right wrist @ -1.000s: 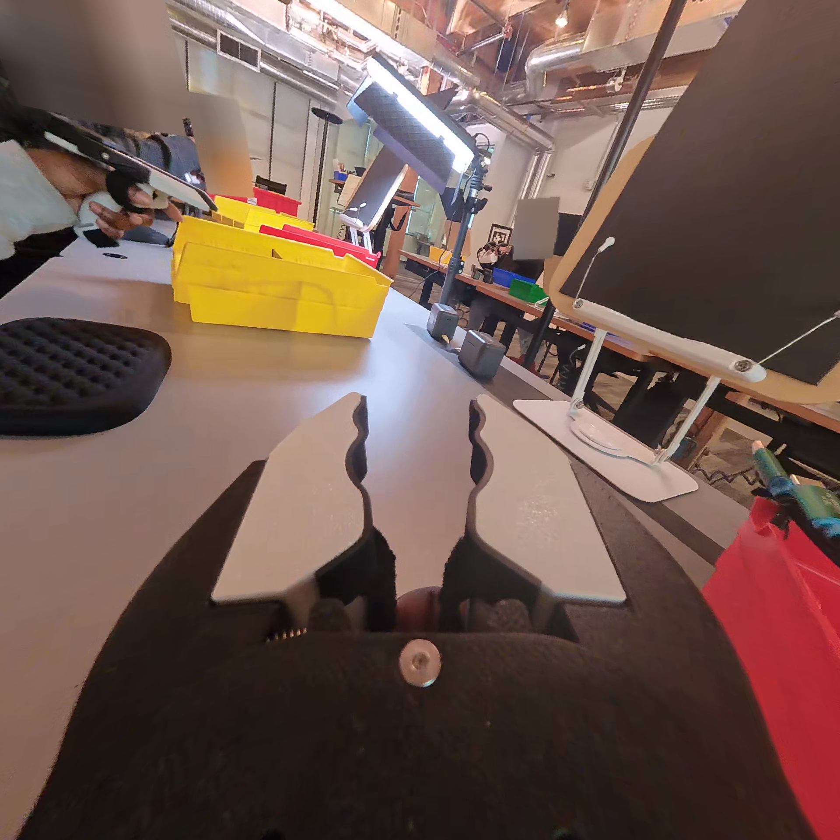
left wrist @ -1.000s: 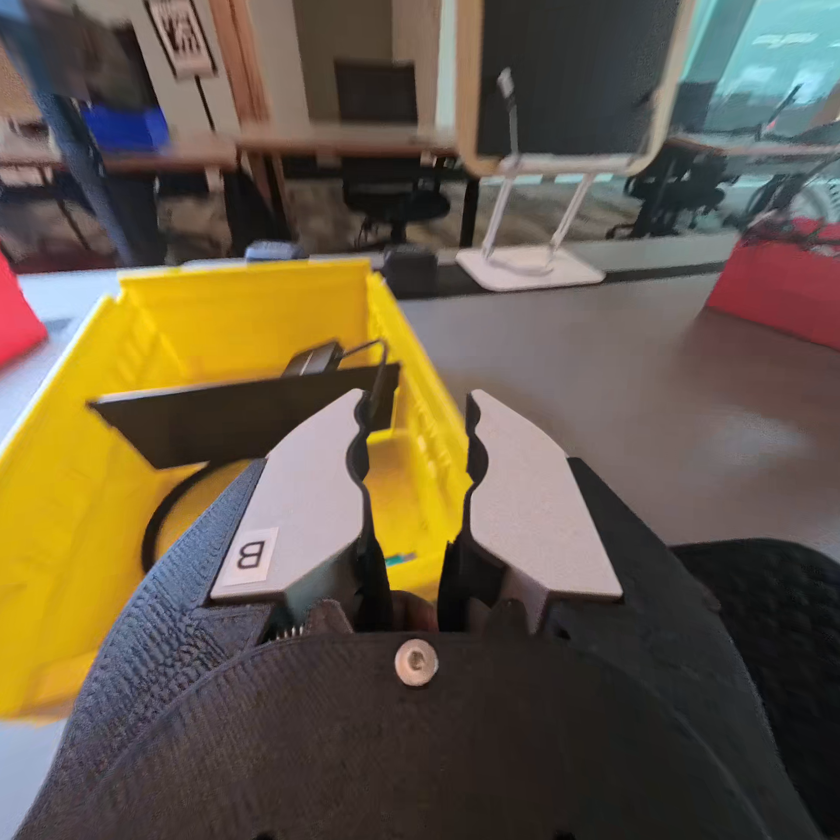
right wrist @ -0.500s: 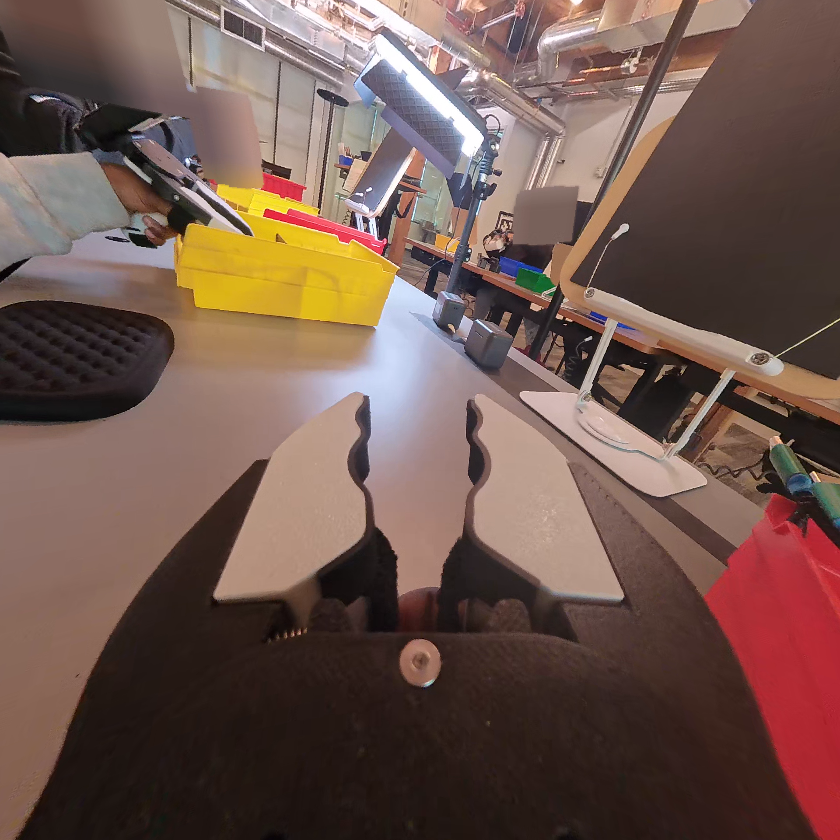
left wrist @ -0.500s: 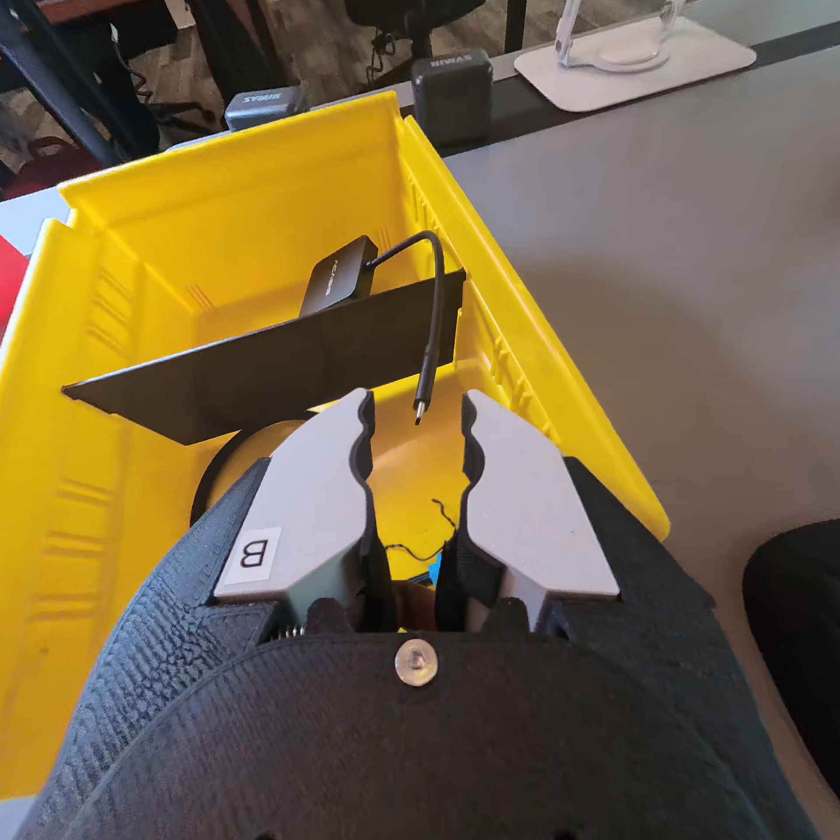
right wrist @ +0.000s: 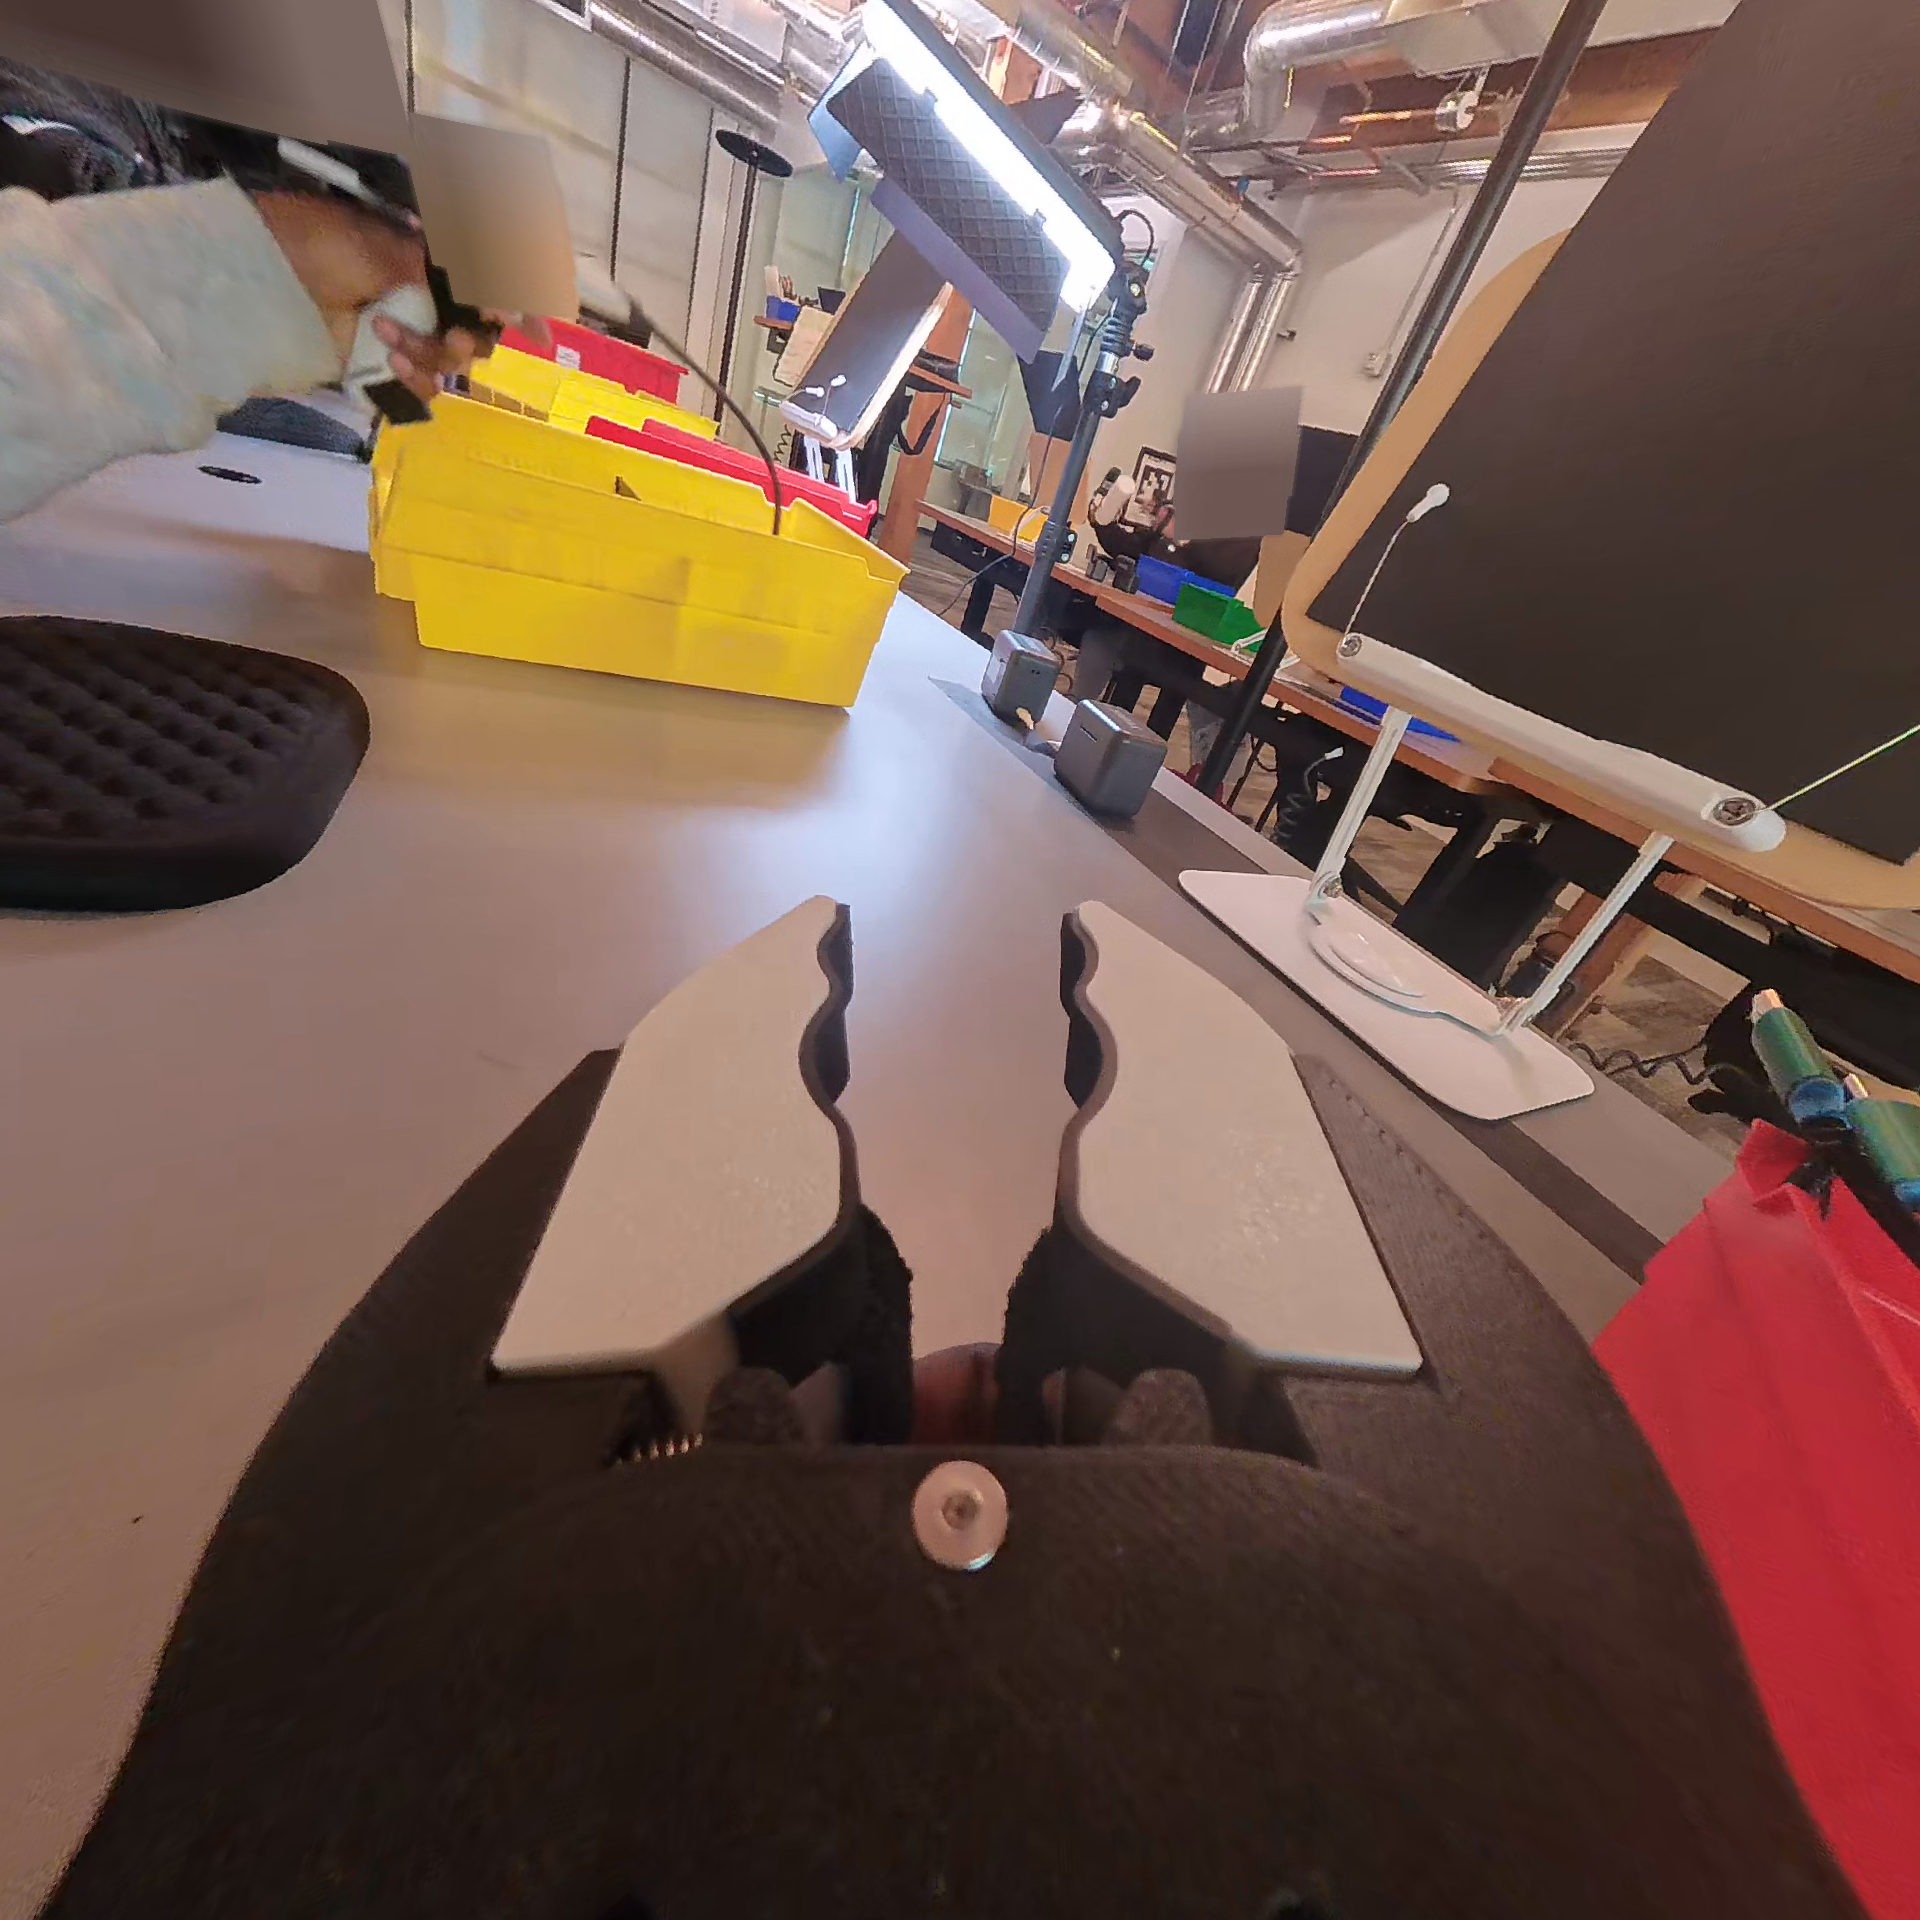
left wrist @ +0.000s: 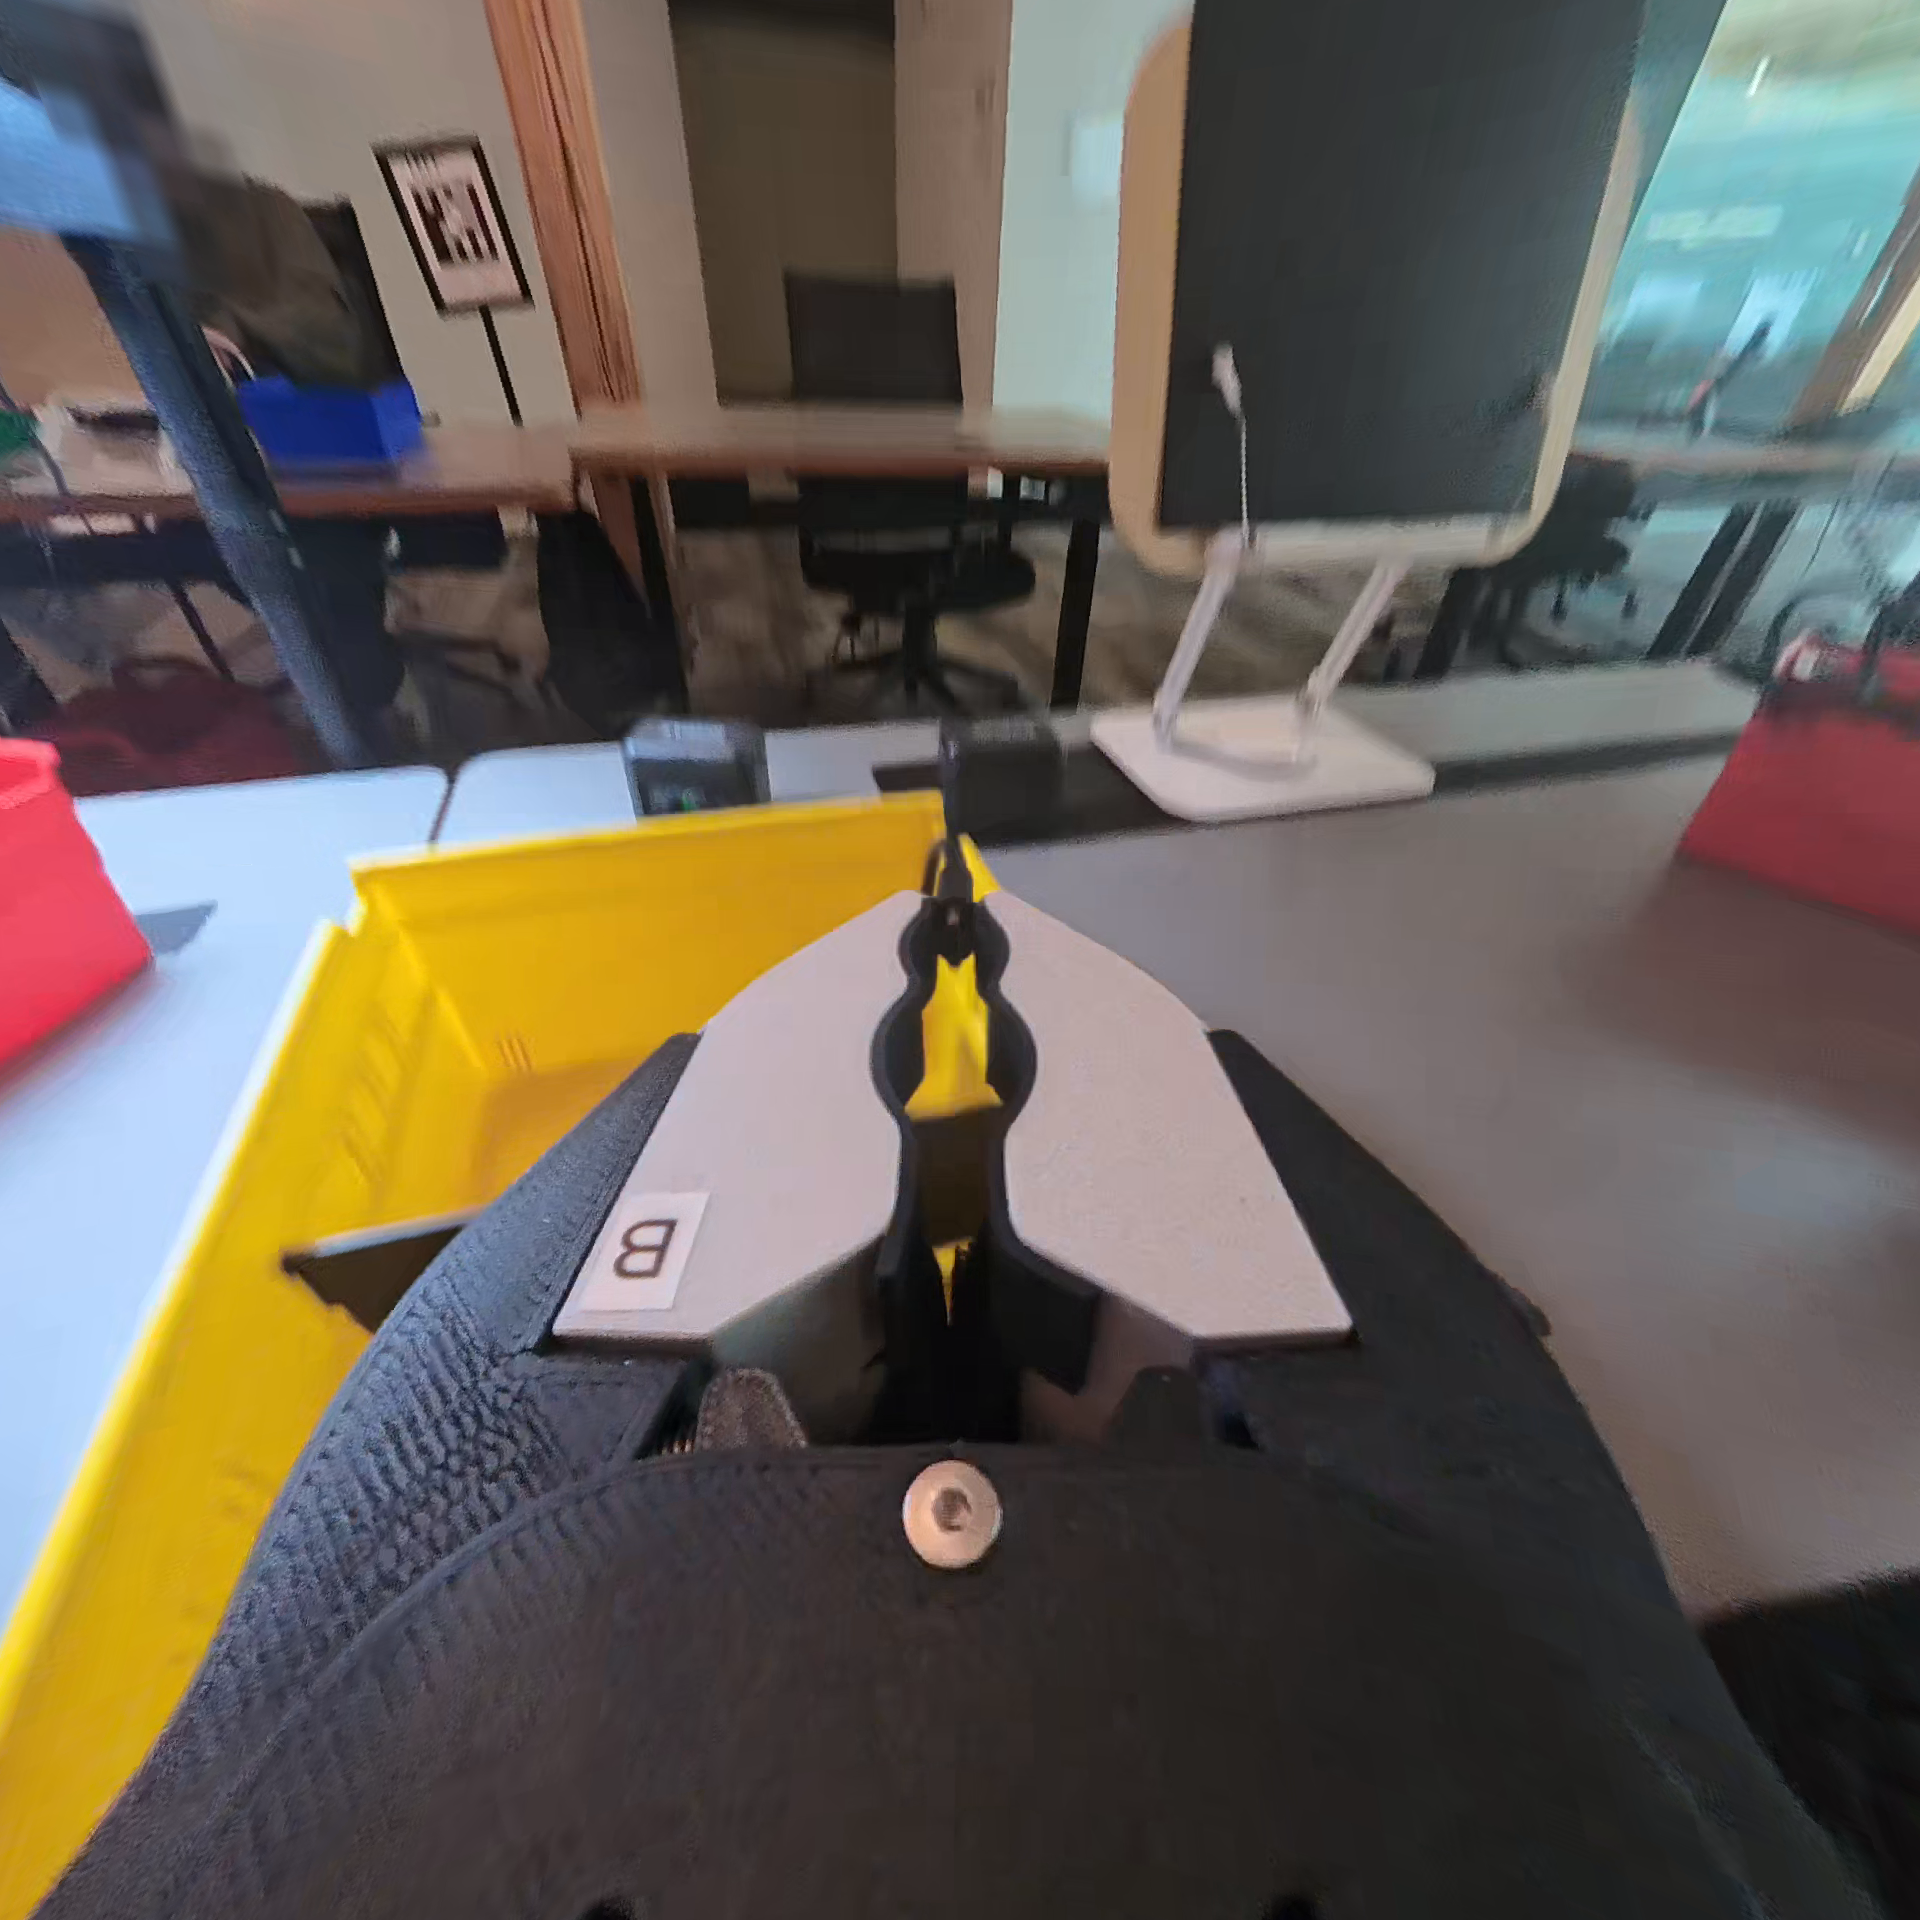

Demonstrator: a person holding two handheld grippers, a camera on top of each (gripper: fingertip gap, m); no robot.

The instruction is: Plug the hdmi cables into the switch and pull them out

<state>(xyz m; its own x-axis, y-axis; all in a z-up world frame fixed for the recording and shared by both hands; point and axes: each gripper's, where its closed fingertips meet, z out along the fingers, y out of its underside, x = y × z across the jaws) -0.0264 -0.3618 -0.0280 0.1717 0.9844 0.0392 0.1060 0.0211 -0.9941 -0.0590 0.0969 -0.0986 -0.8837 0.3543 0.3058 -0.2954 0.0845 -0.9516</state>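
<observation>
Now that the left tongs [left wrist: 953, 920] have clenched on the thin black cable [right wrist: 750, 445] and lifted it from the yellow plastic bin [left wrist: 644, 940], plugging's next, right tongs [right wrist: 948, 951] still released over the desk [right wrist: 582, 831].

Left wrist view close above yellow bin [left wrist: 312, 1195], facing desks — right wrist view low over table [right wrist: 520, 935], same bin [right wrist: 623, 613] distant.

Bright overhead light panel [right wrist: 971, 177], wide-angle edge warping (left wrist view motion-blurred).
</observation>
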